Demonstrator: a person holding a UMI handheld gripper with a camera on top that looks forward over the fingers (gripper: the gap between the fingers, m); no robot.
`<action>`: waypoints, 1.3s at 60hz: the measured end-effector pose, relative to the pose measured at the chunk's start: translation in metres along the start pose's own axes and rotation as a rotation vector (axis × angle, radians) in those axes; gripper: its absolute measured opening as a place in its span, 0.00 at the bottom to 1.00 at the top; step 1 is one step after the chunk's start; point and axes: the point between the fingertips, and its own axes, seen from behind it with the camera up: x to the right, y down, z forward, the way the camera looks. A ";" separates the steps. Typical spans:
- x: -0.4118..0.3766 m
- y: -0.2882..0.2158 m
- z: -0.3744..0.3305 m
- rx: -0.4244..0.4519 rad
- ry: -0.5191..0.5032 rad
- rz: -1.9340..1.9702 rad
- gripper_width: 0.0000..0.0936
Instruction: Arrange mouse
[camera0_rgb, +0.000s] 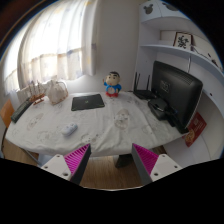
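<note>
The gripper (112, 160) hangs well back from the table (45, 140), its two fingers spread wide with nothing between them. The mouse (69, 129), a small pale shape, lies on the light tablecloth beyond the left finger, nearer the front edge than the black mouse pad (87, 102) further in. It is small in this view, so which way it points is hard to tell.

The step in hand looks like the approach. To do it well, the gripper should come forward and drop low over the table, swinging a little left so the mouse ends up centred between the pads (77, 160). The fingers should line up across the narrow sides of the mouse, not its length, since a rounded shell can squirt out of a skewed pinch. The dark mat seems the likely spot to place it (a guess from the task wording).

The monitor (174, 92), the router (143, 84) and the toy figure (113, 84) stand well clear of that path.
</note>
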 end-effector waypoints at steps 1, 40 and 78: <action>-0.003 0.000 0.000 0.000 -0.009 -0.003 0.91; -0.224 -0.011 0.054 0.044 -0.250 -0.081 0.91; -0.260 0.011 0.226 0.042 -0.169 -0.041 0.91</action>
